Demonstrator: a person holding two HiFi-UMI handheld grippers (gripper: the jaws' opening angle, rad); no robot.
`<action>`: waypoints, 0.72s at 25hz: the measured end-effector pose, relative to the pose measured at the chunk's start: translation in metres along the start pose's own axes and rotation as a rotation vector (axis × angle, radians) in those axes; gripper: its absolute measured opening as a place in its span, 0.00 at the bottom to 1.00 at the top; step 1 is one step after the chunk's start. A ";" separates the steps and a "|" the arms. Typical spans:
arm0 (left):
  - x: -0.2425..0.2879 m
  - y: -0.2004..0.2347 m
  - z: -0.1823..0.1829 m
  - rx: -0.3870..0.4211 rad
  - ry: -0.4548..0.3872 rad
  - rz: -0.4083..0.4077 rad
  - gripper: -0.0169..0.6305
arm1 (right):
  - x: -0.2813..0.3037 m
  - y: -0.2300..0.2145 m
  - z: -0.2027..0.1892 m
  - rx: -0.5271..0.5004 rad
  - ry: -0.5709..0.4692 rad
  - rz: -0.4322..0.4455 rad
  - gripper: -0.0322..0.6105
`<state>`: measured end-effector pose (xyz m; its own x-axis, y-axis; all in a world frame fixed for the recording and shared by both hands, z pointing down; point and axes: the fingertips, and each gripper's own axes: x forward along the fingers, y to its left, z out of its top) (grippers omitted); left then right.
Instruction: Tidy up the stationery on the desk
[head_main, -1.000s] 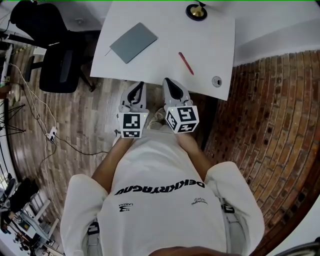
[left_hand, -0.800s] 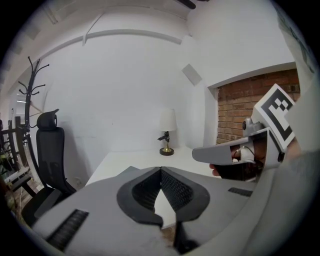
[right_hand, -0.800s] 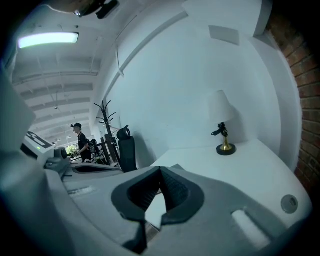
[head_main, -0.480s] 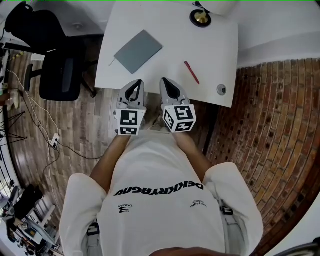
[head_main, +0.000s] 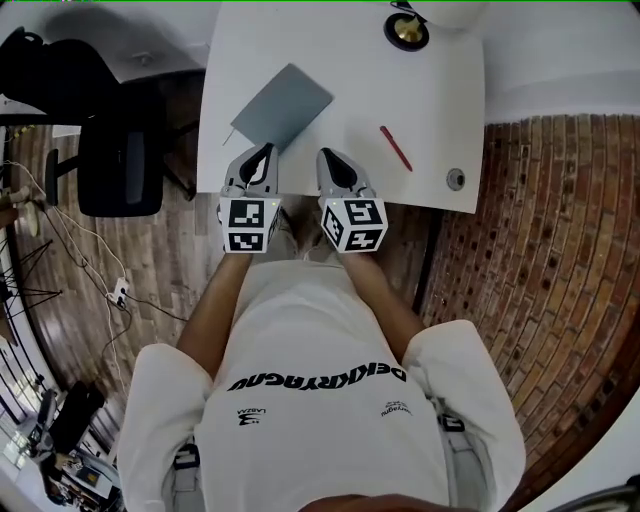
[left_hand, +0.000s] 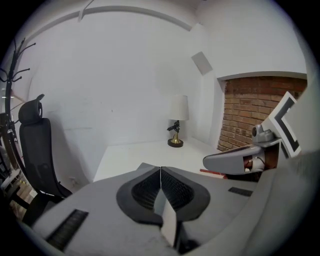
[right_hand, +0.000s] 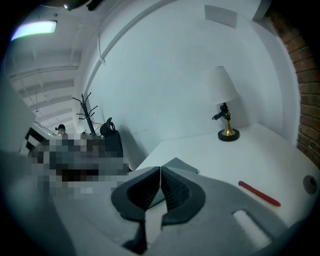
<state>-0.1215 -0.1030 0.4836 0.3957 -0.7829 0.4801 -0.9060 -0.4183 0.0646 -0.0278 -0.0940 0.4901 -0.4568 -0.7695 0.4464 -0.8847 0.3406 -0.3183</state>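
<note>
Reaching forward, you have brought the left gripper (head_main: 262, 152) and right gripper (head_main: 331, 157), jaws together and empty, to the desk's (head_main: 350, 60) near edge; the notebook (head_main: 282, 107) lies just ahead and the pen (head_main: 396, 148) nearer the right edge, both untouched.

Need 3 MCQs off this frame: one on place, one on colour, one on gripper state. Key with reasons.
1. In the head view, where does the thin red pen lie relative to the flat grey notebook on the white desk?
A) on top of it
B) to its right
C) to its left

2. What colour is the office chair beside the desk?
A) red
B) white
C) black

3. How do the jaws of the left gripper and right gripper stand?
A) both together, nothing between
B) both wide apart
C) left clamped on the pen

Key:
1 B, bare desk separates them, with the pen rightward.
2 C, its seat and back are black.
3 A, each gripper view shows pads meeting, empty.
</note>
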 end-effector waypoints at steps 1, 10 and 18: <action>0.005 0.007 0.001 -0.001 0.007 -0.006 0.03 | 0.007 0.000 -0.002 0.007 0.007 -0.009 0.06; 0.058 0.050 -0.006 -0.007 0.100 -0.073 0.14 | 0.061 -0.013 -0.016 0.090 0.059 -0.069 0.11; 0.100 0.076 -0.023 0.011 0.188 -0.117 0.20 | 0.097 -0.027 -0.038 0.145 0.128 -0.122 0.20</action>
<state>-0.1545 -0.2024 0.5562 0.4623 -0.6295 0.6245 -0.8534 -0.5071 0.1206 -0.0513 -0.1572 0.5734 -0.3633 -0.7226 0.5881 -0.9157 0.1608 -0.3682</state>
